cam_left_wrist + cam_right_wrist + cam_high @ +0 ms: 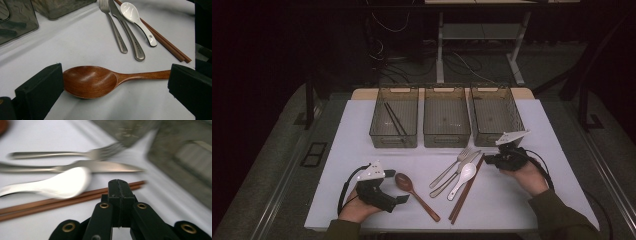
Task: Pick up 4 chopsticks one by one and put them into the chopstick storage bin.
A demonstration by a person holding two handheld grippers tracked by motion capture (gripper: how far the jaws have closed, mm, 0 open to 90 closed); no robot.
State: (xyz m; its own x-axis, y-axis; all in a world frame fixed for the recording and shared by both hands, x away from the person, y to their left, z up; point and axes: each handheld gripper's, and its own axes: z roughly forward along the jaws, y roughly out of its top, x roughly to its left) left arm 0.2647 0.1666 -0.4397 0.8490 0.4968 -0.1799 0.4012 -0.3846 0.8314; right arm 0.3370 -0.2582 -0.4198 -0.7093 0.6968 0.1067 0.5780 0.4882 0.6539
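**Left gripper straddles the wooden spoon; right gripper closed by the chopsticks**

Nearest the person, the left gripper [403, 199] sits low on the table [362, 150] with its jaws wide apart, the wooden spoon [100, 80] lying between them, untouched by either pad. The spoon's bowl is by one jaw, its handle running toward the other. Beyond lie a fork [112, 27], a knife [127, 32], a white spoon [136, 18] and brown chopsticks [165, 40], side by side. The right gripper [119, 186] is closed on nothing, just above the chopsticks' far end. Farthest stand three bins [447, 137]; the left one holds dark chopsticks [394, 120].
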